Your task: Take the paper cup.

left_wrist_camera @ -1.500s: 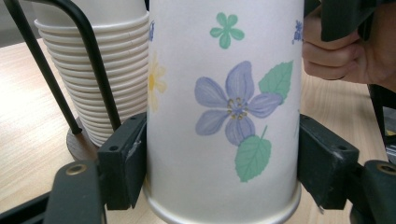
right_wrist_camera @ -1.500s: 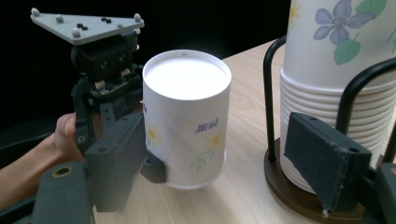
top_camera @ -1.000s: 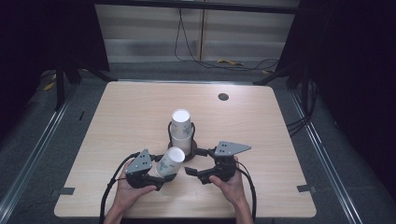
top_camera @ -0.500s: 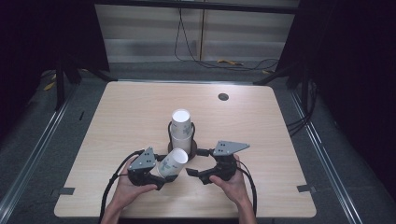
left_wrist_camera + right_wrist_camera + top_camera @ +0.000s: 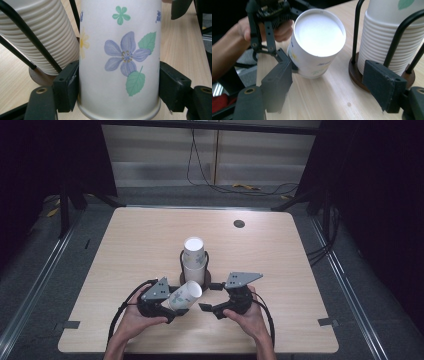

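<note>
A flowered paper cup (image 5: 120,62) is clamped near its base between the jaws of the left gripper (image 5: 167,306), both pads being pressed against its wall. The cup is held tilted above the table (image 5: 125,245), its open mouth turned toward the right gripper (image 5: 212,309), just in front of the stack (image 5: 194,260) of cups kept in a wire holder (image 5: 181,257). The right gripper's jaws are set apart and have just been closing; nothing is gripped between them, the cup's rim being seen beyond them, just short of the pads.
</note>
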Demonstrator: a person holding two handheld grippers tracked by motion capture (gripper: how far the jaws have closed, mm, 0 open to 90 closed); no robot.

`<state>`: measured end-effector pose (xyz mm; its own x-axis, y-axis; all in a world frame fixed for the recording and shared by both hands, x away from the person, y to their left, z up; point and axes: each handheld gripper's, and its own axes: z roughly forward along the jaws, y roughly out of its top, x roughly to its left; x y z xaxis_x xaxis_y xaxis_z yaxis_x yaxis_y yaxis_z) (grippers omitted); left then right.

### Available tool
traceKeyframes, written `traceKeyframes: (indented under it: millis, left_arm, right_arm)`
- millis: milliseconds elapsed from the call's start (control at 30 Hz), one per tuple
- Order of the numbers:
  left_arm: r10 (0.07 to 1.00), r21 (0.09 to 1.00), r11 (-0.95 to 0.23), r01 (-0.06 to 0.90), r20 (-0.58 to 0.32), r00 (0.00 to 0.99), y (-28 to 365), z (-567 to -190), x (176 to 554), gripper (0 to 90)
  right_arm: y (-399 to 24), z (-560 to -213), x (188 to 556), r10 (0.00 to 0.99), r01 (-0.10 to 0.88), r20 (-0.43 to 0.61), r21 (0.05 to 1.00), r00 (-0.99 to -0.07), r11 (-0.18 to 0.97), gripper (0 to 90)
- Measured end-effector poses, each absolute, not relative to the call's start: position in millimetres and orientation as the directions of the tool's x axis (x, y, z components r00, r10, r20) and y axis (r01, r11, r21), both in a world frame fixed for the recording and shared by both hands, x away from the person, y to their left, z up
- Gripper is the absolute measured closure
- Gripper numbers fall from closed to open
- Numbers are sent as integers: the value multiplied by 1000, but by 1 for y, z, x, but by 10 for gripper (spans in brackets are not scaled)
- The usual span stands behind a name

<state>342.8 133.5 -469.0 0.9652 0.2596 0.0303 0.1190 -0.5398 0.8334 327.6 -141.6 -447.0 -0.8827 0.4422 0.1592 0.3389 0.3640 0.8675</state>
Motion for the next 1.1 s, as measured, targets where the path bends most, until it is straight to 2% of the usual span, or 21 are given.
traceKeyframes:
  millis: [467, 1100]
  left_arm:
    - [240, 776, -622, 99, 69, 968, 132, -462, 343, 273]
    - [198, 699, -711, 73, 99, 975, 122, -461, 343, 275]
  right_arm:
    - [-133, -447, 331, 415, 352, 155, 818, -897, 455, 215]
    - [-122, -444, 335, 392, 339, 112, 742, -913, 579, 256]
